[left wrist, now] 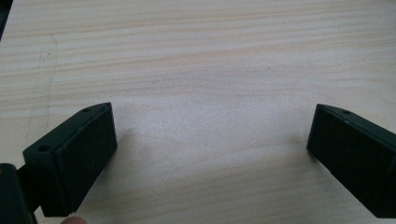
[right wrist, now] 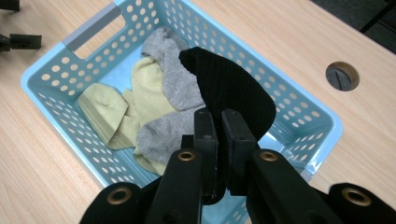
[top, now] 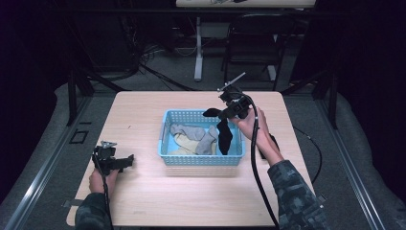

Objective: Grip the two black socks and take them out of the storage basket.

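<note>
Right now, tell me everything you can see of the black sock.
The black sock is dark ribbed knit fabric, limp and creased. The right gripper is shut on it near one end: in the right gripper view a rounded flap stands above the closed jaws, and in the high view the longer part hangs down into the blue perforated basket, over its right side. Its lower end reaches the basket's inside near the grey socks; whether it touches them or the floor of the basket cannot be told.

We see the basket point(top: 201, 160) at the middle of the tabletop point(top: 143, 201), with socks point(top: 191, 139) lying in it. The right tongs point(top: 229, 111) hang above its right side, pinching one sock point(top: 224, 136). The left tongs point(top: 125, 162) sit well left of the basket.
</note>
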Motion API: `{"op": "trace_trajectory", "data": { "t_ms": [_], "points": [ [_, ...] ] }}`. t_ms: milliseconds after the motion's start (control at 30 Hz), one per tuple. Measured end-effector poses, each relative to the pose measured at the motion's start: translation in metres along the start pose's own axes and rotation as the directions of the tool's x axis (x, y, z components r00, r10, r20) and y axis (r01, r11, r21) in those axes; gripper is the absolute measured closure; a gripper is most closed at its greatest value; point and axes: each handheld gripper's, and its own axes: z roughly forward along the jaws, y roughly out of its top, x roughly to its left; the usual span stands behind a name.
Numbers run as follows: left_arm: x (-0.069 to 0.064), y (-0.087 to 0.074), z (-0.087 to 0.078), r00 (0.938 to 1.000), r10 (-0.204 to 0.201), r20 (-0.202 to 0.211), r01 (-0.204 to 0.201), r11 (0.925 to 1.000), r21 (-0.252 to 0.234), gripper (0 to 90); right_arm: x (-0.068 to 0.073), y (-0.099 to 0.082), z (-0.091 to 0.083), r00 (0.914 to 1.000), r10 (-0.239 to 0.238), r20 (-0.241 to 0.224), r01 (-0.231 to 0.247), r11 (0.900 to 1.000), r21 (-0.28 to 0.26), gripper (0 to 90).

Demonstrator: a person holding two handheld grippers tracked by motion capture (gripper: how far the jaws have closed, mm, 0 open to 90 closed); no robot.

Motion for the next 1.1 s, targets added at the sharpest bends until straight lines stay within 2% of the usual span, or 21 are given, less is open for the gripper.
{"op": "trace_trajectory", "data": {
  "t_ms": [200, 633, 867, 1100],
  "points": [
    [0.0, 0.0, 0.0, 1.0, 0.0, 0.0, 0.0, 1.0, 0.0, 1.5, -0.002, 0.003, -0.012, 1.0, 0.003, 0.004, -0.003, 0.9995, -0.032, 86.0],
    [0.0, 0.0, 0.0, 1.0, 0.0, 0.0, 0.0, 1.0, 0.0, 1.5, -0.011, 0.005, -0.029, 0.9997, 0.009, 0.022, -0.008, 0.9983, -0.058, 86.0],
    [0.0, 0.0, 0.0, 1.0, -0.001, 0.0, 0.001, 1.0, 0.0, 1.5, -0.011, 0.009, -0.05, 0.9992, -0.003, 0.04, 0.006, 0.9964, -0.085, 86.0],
    [0.0, 0.0, 0.0, 1.0, -0.001, 0.0, 0.001, 1.0, 0.0, 1.5, -0.017, 0.005, -0.069, 0.9985, 0.007, 0.054, -0.001, 0.9937, -0.112, 86.0]
  ]
}}
